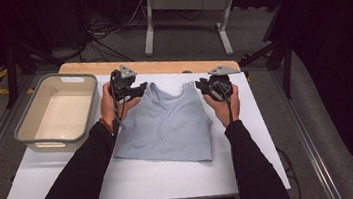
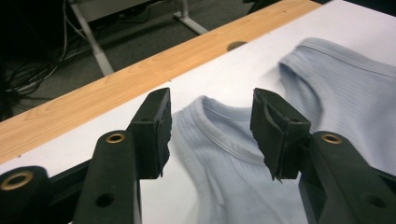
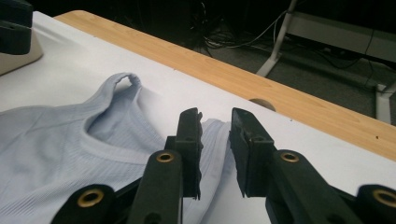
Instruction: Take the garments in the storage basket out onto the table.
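- A white table top with a wooden strip along its far edge carries everything
- A pale blue sleeveless top lies flat near the middle of the white surface, neckline and both shoulder straps toward the far edge, hem toward the person
- A grey tub stands on the table's left side, well apart from the garment's body, with the person's left forearm between them
- The left gripper sits at the garment's left shoulder strap; in the left gripper view its jaws stand apart with the strap lying between them on the table, neither pad pressing it
- The right gripper sits at the right shoulder strap; in the right gripper view its jaws show a narrow gap, the strap's end just beyond and below the tips, with no cloth pinched
- A small round hole marks the wooden strip just past the right strap
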{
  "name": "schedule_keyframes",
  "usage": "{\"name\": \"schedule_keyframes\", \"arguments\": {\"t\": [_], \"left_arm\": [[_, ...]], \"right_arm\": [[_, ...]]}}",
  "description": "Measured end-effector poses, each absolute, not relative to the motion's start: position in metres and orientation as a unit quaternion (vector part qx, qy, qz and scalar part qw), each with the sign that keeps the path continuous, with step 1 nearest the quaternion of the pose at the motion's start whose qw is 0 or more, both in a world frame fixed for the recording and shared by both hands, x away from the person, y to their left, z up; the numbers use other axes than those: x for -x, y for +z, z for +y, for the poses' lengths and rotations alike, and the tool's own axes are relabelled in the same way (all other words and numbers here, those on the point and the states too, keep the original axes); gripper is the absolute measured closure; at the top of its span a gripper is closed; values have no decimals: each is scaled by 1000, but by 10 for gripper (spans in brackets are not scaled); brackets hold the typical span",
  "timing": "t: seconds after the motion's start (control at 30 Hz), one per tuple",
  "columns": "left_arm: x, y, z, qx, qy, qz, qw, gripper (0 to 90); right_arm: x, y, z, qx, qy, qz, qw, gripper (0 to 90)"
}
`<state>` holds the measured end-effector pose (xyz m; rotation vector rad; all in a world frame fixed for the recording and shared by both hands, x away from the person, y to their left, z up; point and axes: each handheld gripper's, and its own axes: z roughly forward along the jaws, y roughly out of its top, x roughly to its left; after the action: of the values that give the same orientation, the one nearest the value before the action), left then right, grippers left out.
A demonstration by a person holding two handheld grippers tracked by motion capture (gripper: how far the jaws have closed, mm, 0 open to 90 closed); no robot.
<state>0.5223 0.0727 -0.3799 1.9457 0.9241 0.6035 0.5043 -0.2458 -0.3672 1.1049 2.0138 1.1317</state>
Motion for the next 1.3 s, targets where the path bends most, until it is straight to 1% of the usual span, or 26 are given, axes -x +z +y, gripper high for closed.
{"name": "schedule_keyframes", "arguments": {"t": [0.13, 0.3, 0.33, 0.43, 0.53, 0.63, 0.8, 0.93, 1.0, 1.1, 1.13, 1.2, 1.27, 1.3], "left_arm": [[-503, -381, 76, -797, 237, 335, 443, 489], [-473, -387, 83, -812, 236, 294, 446, 480], [-468, -389, 84, -814, 233, 289, 447, 474], [-452, -397, 87, -818, 238, 273, 447, 447], [-436, -407, 91, -824, 238, 256, 446, 418], [-420, -420, 96, -834, 232, 244, 438, 383], [-396, -433, 102, -851, 234, 223, 414, 318], [-380, -447, 111, -863, 209, 224, 402, 288], [-375, -452, 116, -869, 203, 225, 392, 263], [-371, -459, 122, -875, 185, 231, 382, 270], [-371, -461, 123, -878, 183, 231, 377, 287], [-369, -462, 126, -881, 183, 227, 372, 344], [-368, -461, 129, -883, 184, 220, 372, 411], [-369, -460, 130, -883, 181, 225, 371, 441]], "right_arm": [[-486, -372, -252, -402, 429, 757, 285, 716], [-459, -387, -260, -390, 436, 762, 276, 710], [-455, -391, -262, -389, 438, 764, 271, 707], [-445, -401, -268, -391, 430, 766, 273, 696], [-436, -411, -273, -397, 427, 770, 259, 669], [-431, -418, -274, -393, 417, 780, 251, 631], [-427, -431, -274, -389, 395, 797, 240, 608], [-425, -436, -280, -399, 398, 793, 230, 580], [-428, -439, -284, -415, 405, 786, 214, 556], [-430, -443, -285, -423, 394, 790, 204, 543], [-431, -445, -284, -424, 390, 792, 201, 543], [-432, -449, -284, -425, 380, 798, 197, 564], [-433, -451, -283, -425, 378, 800, 191, 610], [-433, -452, -283, -427, 375, 801, 188, 612]]}}
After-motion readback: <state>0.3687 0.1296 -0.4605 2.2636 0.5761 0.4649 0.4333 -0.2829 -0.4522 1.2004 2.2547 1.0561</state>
